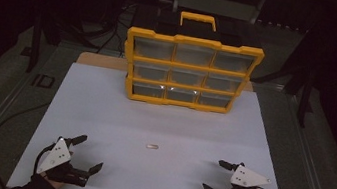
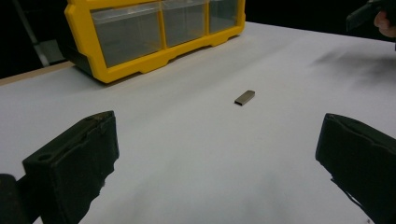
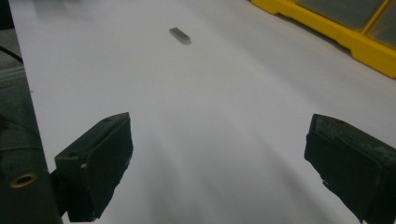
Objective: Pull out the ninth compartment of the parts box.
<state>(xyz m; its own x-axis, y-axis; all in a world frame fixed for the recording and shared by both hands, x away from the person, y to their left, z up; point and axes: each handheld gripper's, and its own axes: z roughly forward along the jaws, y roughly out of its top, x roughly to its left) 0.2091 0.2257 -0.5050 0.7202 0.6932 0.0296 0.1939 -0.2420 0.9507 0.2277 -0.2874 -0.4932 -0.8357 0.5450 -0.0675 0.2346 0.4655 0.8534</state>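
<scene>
One small metal bar point(image 1: 152, 146) flat near the table's point(image 1: 103, 110) front edge, midway between two hand-held grippers, left point(image 1: 81, 152) and right point(image 1: 215, 175), both with jaws wide apart and empty, long axis crosswise, neither clearly nearer; one yellow organizer point(image 1: 190, 72) at the far edge.

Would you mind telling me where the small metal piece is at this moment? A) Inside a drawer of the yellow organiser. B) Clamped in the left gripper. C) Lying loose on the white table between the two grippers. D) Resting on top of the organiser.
C: the small metal piece lies flat on the white table, apart from the open left gripper and open right gripper.
</scene>
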